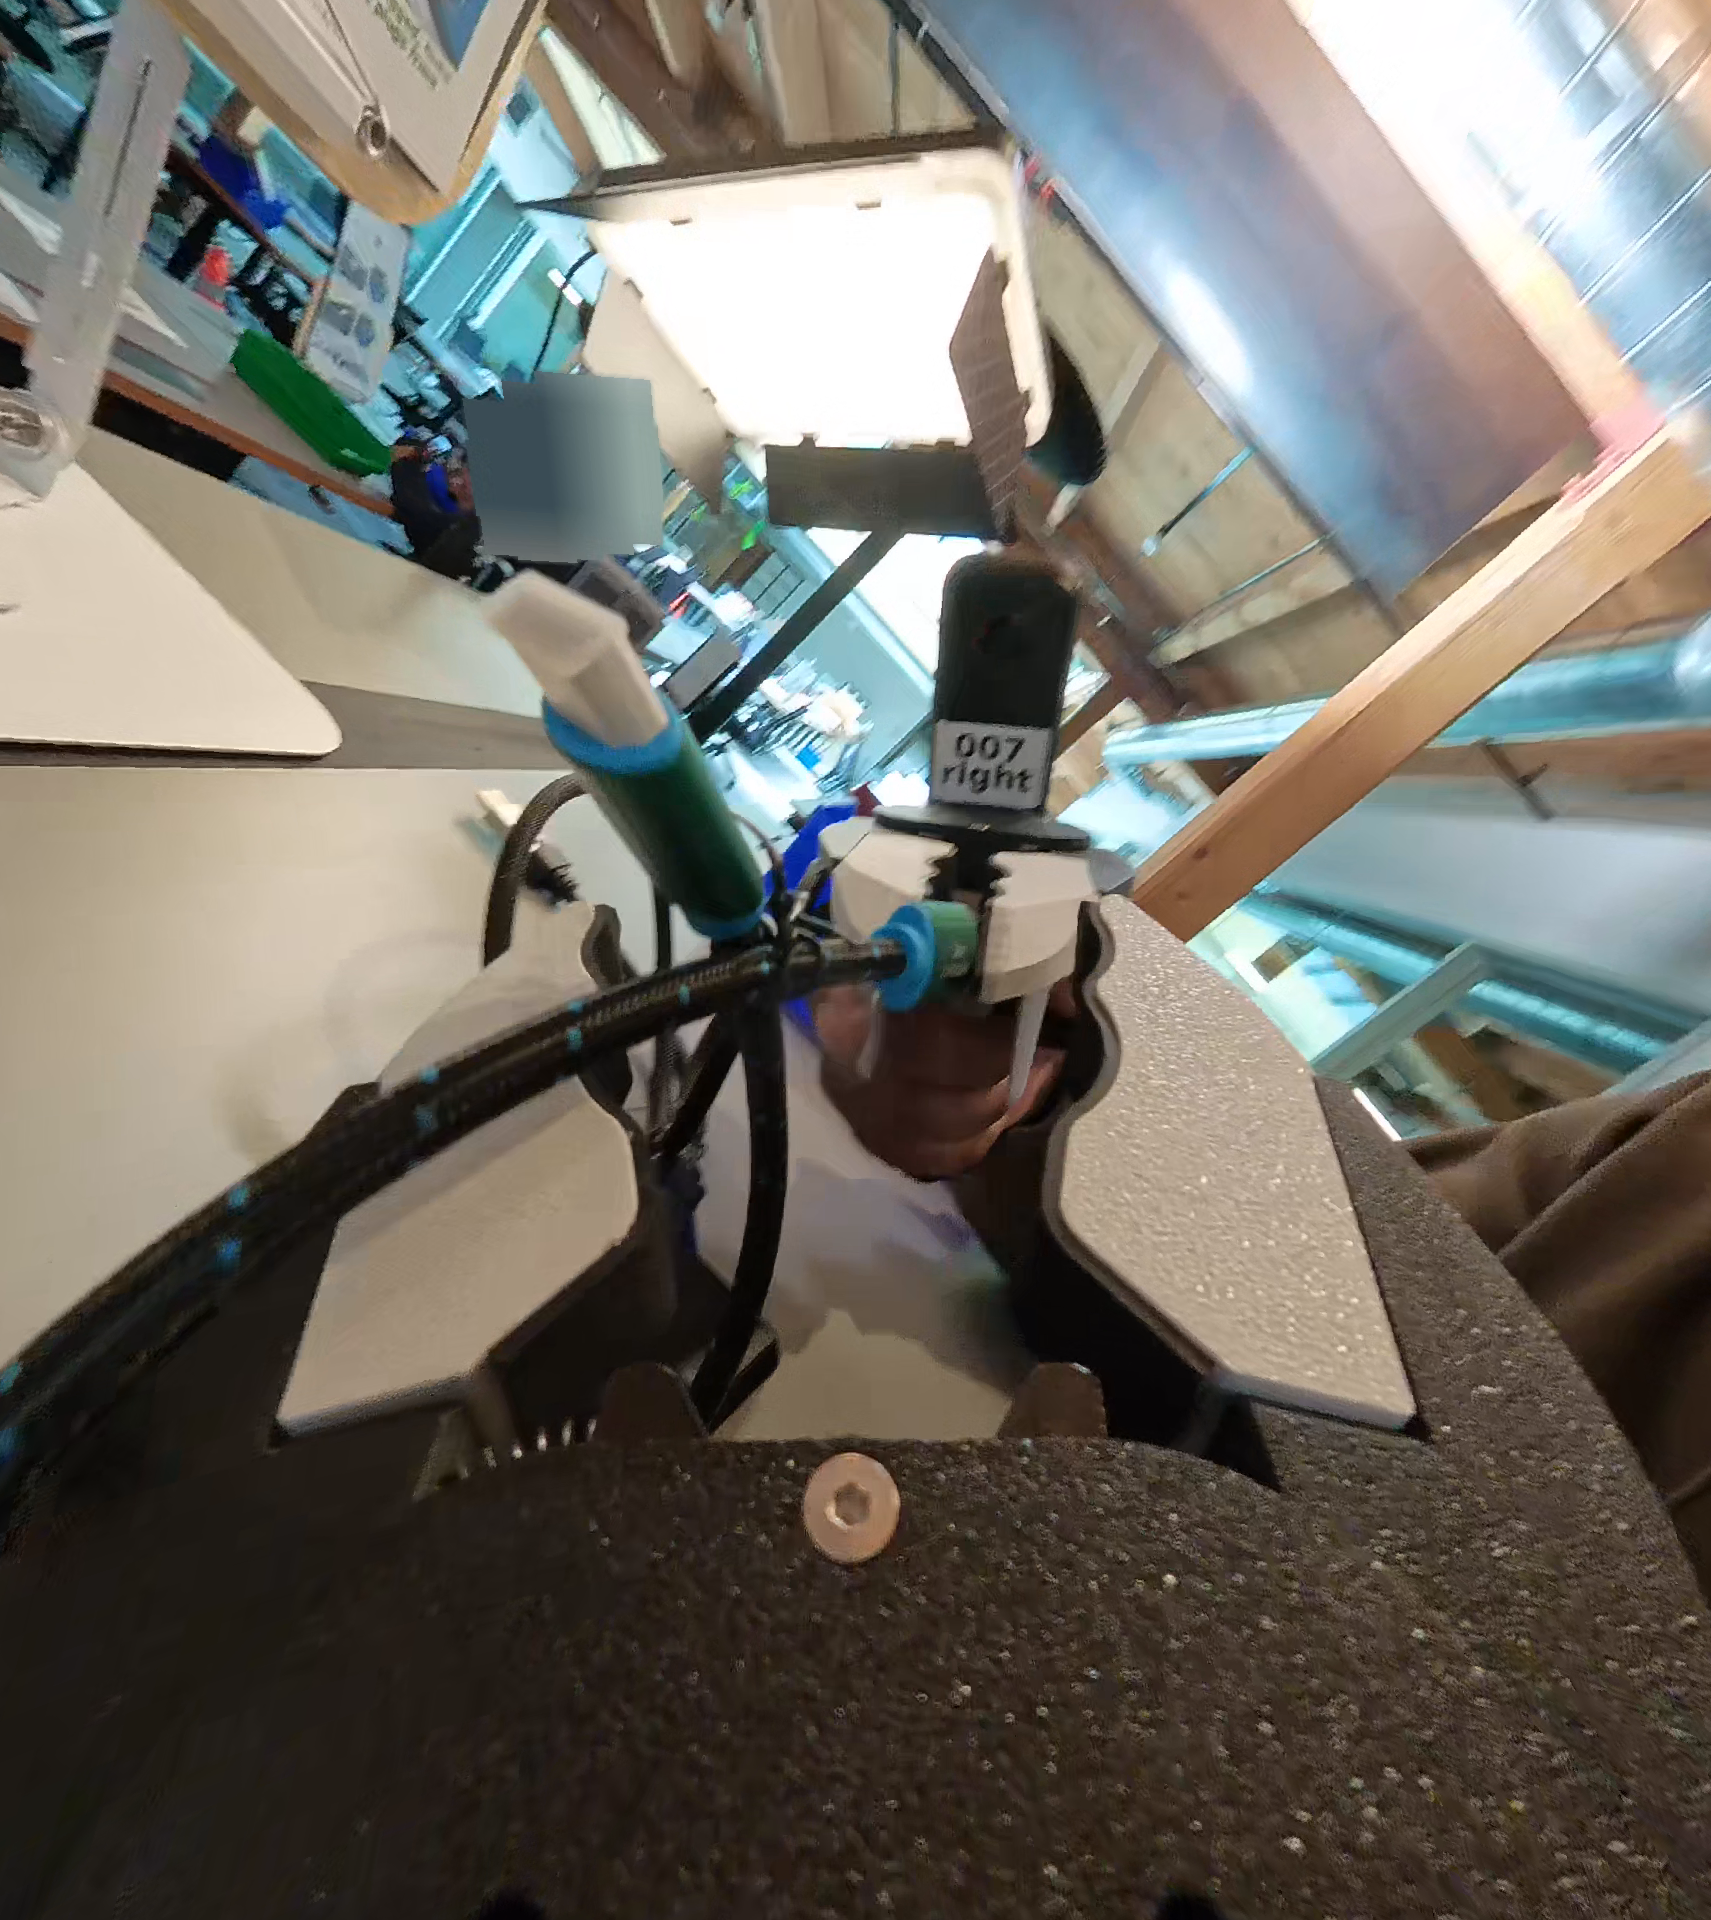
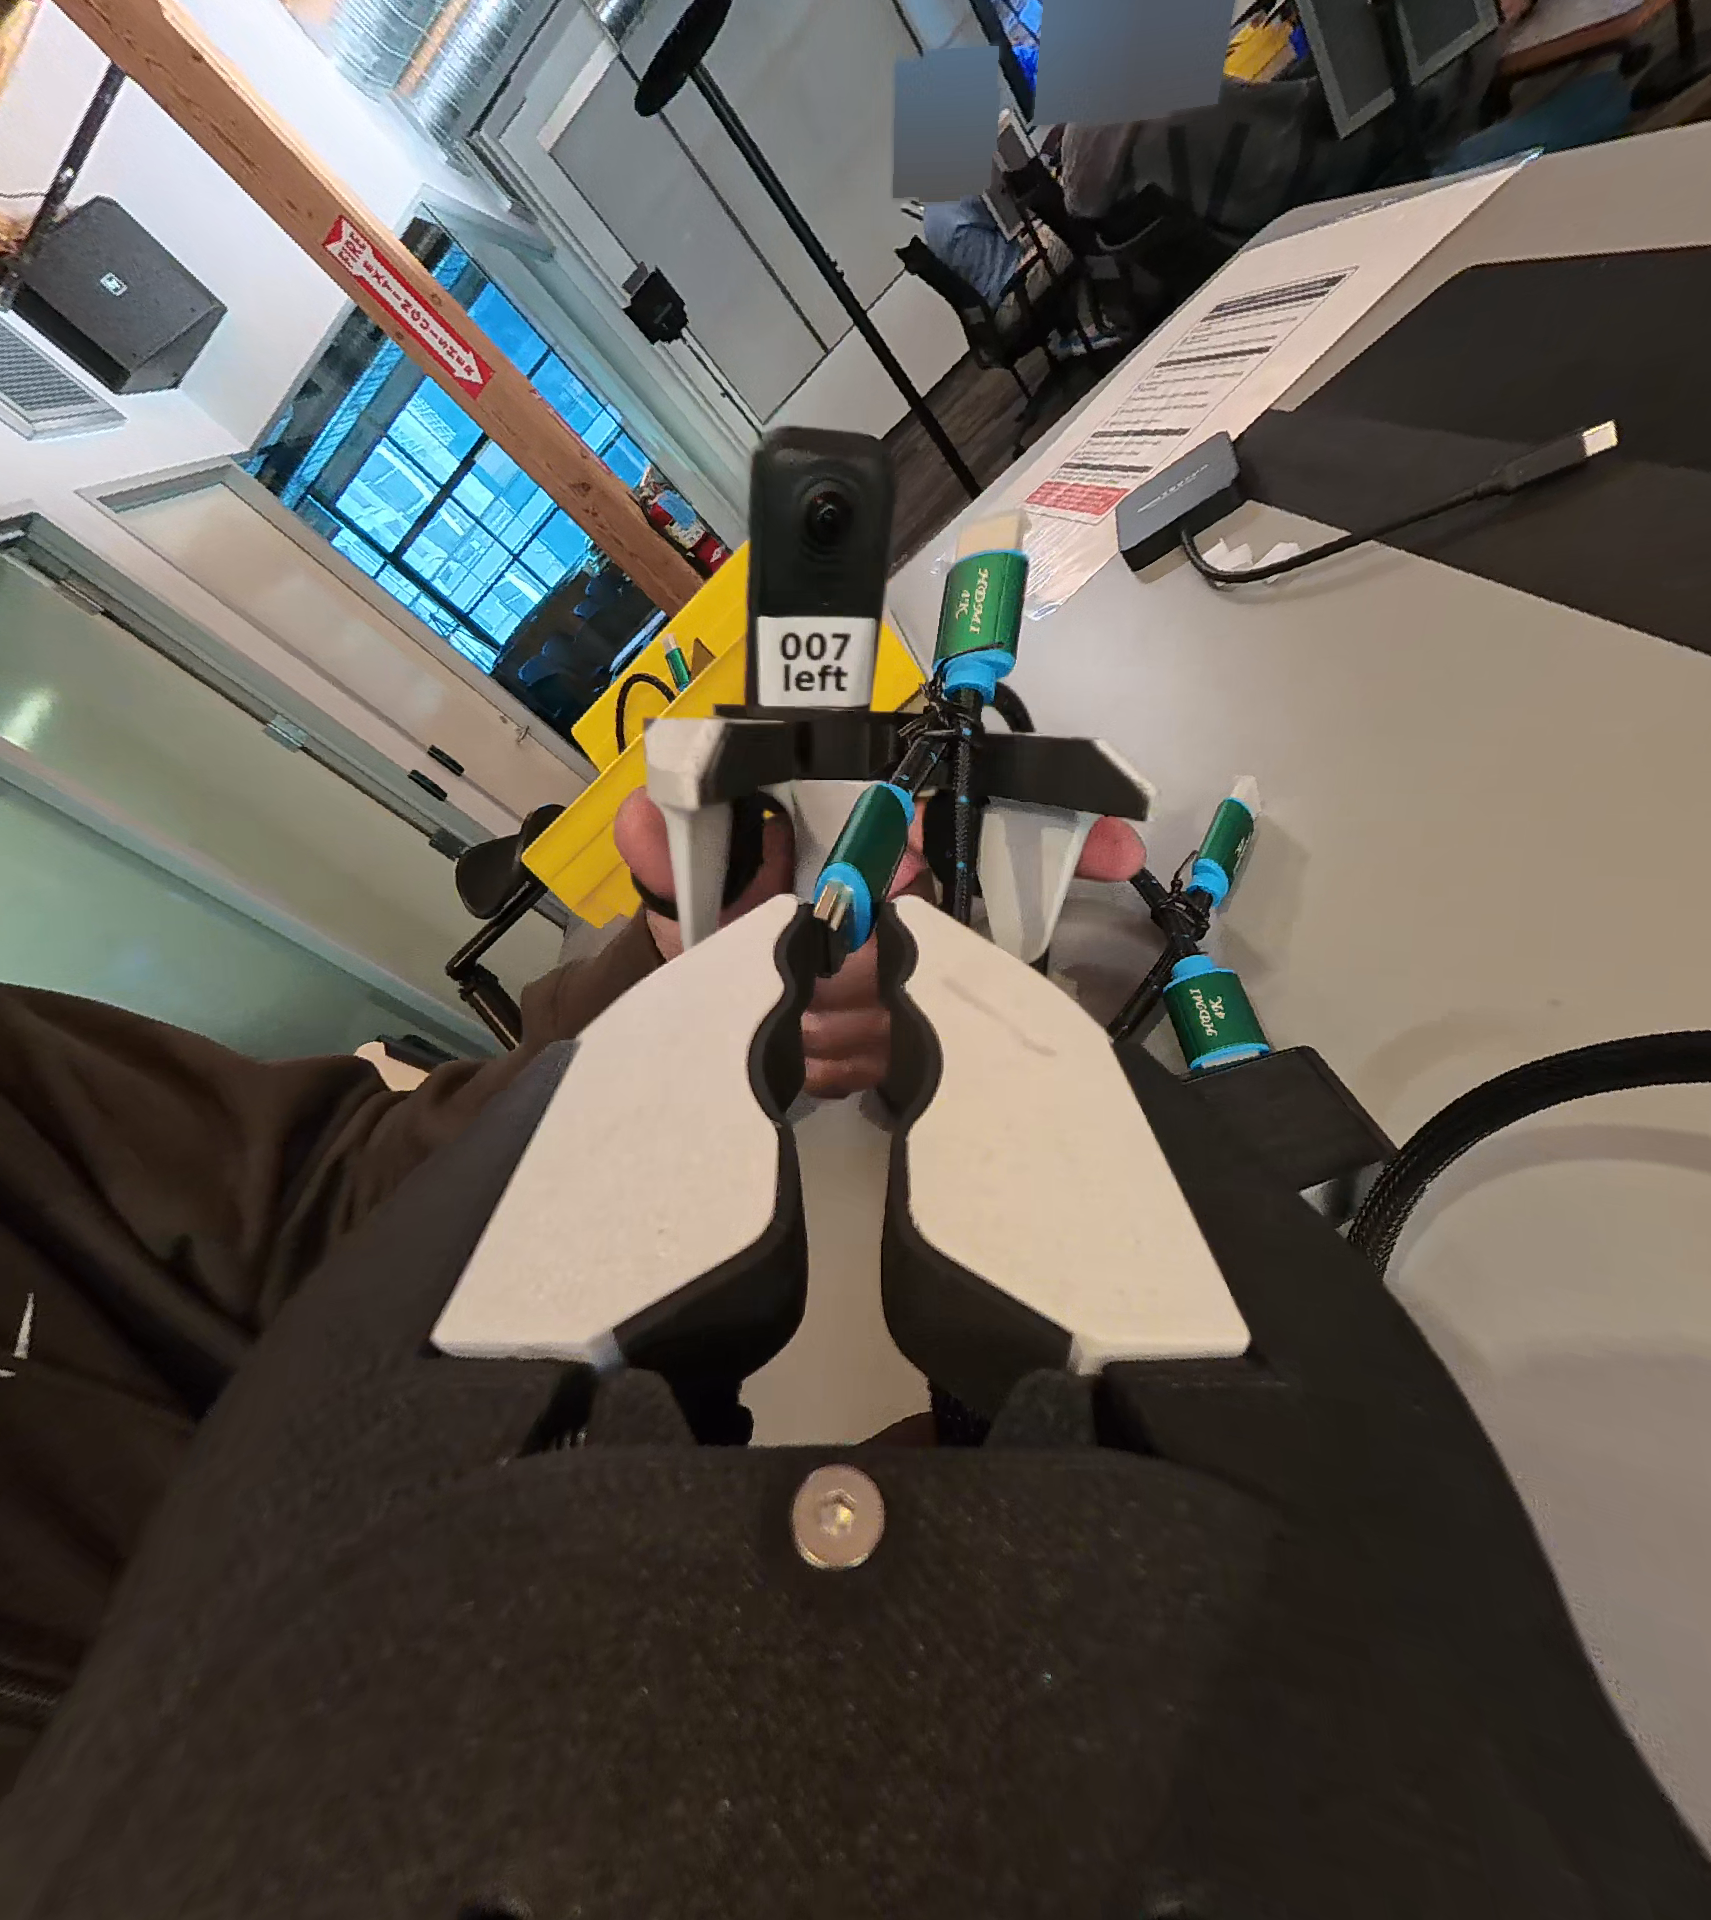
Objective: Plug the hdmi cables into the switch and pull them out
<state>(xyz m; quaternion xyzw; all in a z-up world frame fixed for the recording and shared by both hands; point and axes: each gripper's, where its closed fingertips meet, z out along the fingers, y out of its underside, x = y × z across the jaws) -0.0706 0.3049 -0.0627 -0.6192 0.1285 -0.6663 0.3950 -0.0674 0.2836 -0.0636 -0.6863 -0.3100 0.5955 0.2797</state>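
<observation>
Each hand-held gripper [image 2: 835, 935] had a speckled black body with one silver hex screw [image 2: 837, 1515], white-faced fingers [image 2: 1027, 1122] edged with wavy black pads, and an upright black camera [image 2: 818, 540] bearing a white label. Brown sleeves [image 2: 103, 1195] were worn.

Cable tangle [image 1: 726, 997] (between grippers)

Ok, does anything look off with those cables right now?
Yes. The braided cables are bunched and tied in a knot just behind the green connector, which the right gripper pinches by its plug end. The bundle hangs in the air across the left gripper, whose fingers are wide open. No damage shows.
</observation>
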